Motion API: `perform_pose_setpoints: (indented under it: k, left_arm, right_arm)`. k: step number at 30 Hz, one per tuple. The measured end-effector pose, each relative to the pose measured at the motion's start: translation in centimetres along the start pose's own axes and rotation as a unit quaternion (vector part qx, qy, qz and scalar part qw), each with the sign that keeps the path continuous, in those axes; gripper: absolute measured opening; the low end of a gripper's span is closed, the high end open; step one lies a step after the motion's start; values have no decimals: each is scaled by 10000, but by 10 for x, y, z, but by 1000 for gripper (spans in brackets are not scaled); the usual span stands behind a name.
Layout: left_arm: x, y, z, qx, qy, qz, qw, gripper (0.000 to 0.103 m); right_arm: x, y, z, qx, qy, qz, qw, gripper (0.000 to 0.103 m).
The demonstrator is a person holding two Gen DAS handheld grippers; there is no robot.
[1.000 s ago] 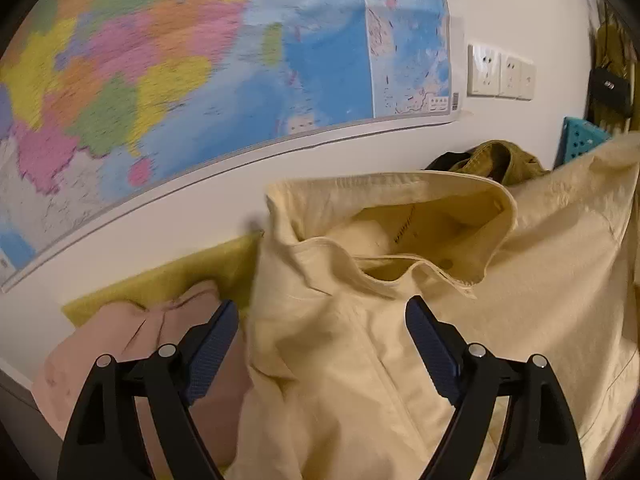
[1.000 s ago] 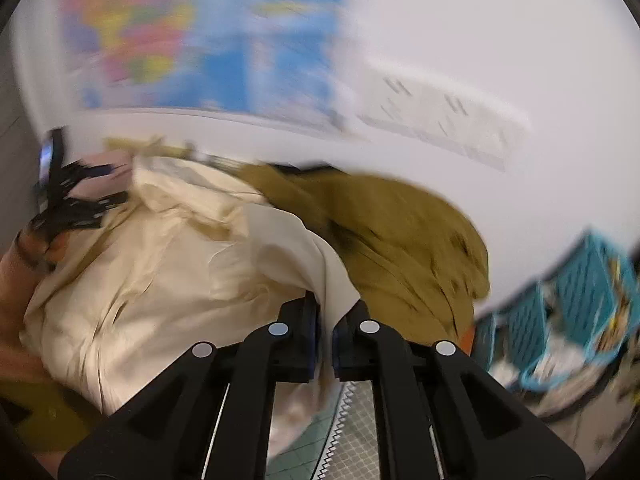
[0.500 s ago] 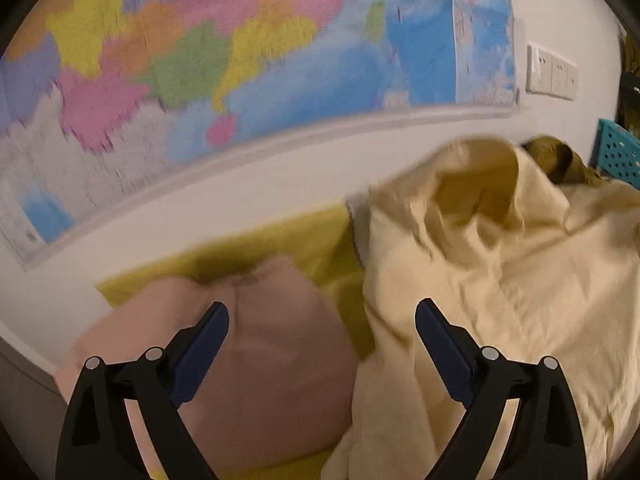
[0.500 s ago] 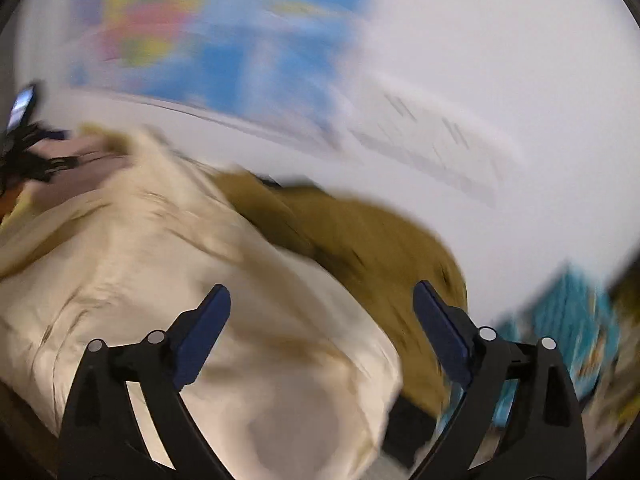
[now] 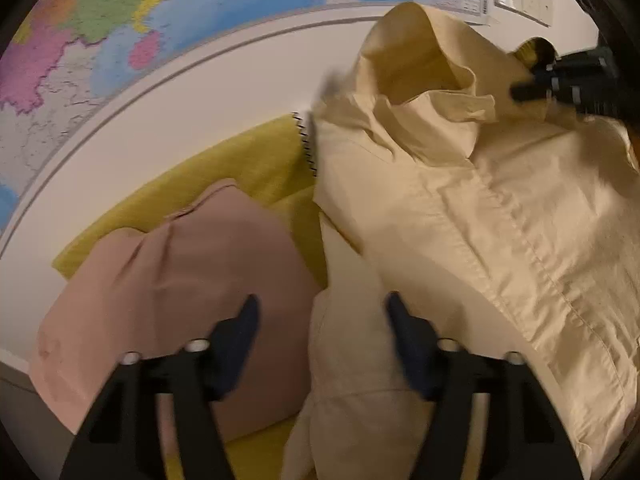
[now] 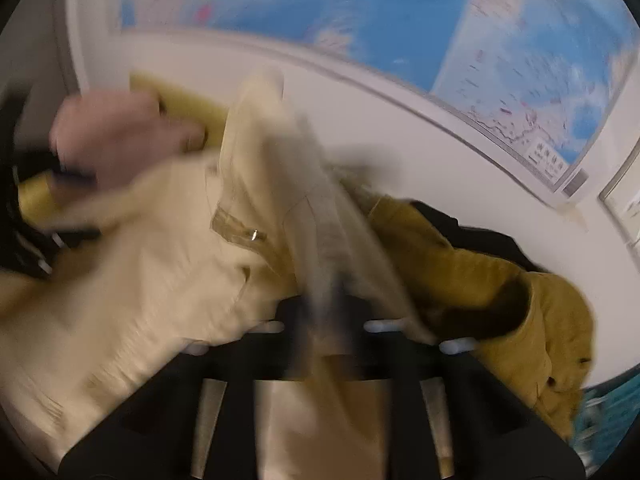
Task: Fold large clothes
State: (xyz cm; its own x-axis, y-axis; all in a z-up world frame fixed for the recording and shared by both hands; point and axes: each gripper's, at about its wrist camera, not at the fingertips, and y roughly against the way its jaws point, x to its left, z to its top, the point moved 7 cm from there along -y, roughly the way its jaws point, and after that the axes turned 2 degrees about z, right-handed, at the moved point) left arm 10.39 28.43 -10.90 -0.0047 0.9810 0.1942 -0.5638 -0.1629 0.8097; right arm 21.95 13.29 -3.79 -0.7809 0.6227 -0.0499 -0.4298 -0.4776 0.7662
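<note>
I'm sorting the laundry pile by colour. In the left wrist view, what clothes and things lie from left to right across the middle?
Pink garment → yellow cloth underneath it → cream shirt → the right tool, reaching in at the far right edge by the shirt's collar.

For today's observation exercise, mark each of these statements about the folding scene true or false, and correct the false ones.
1. The right gripper is shut on the cream shirt. True.
2. The left gripper is fully shut. False: its jaws are closing, with a fold of the cream shirt between them.
3. A folded pink garment lies on a yellow cloth. True.
4. A clock hangs on the wall. False: a coloured map hangs there.
5. A mustard-coloured garment lies beyond the cream shirt. True.
</note>
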Motion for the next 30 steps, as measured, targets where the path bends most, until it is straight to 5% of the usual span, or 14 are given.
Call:
perform_pose_setpoints:
  k: [2, 4, 6, 9, 17, 19, 21, 22, 26, 30]
  left_arm:
    - [12, 13, 1, -205, 190, 32, 9996, 54]
    - [25, 24, -2, -306, 379, 24, 9988, 67]
    - [31, 33, -8, -397, 501, -166, 9978, 82]
    - [30, 42, -29, -315, 580, -646, 9957, 90]
    - [-13, 57, -73, -33, -42, -1016, 9948, 91]
    - [-27, 53, -77, 169, -272, -810, 9962, 75]
    - [-22, 45, -77, 384, -258, -514, 9976, 15]
    - [-9, 43, -75, 472, 6, -382, 9982, 7]
    - [52, 84, -48, -155, 1136, -492, 9922, 4]
    - [90, 124, -23, -782, 1638, -291, 9830, 3]
  right_arm:
    - [-25, 23, 18, -457, -542, 218, 9972, 5]
    - [-57, 40, 31, -831, -1199, 421, 9884, 5]
    - [-77, 30, 30, -737, -1655, 568, 9818, 5]
    - [-82, 4, 20, -438, -1802, 498, 9814, 5]
    - [-82, -6, 10, -347, -1937, 471, 9793, 5]
    - [-80, -5, 7, -342, -1887, 444, 9804, 5]
    - [-79, -4, 8, -350, -1876, 436, 9807, 5]
    - [-80, -4, 8, -368, -1901, 462, 9800, 5]
    - [-83, 2, 9, -516, -1957, 553, 9777, 4]
    - [-99, 13, 8, -759, -2149, 653, 9715, 2]
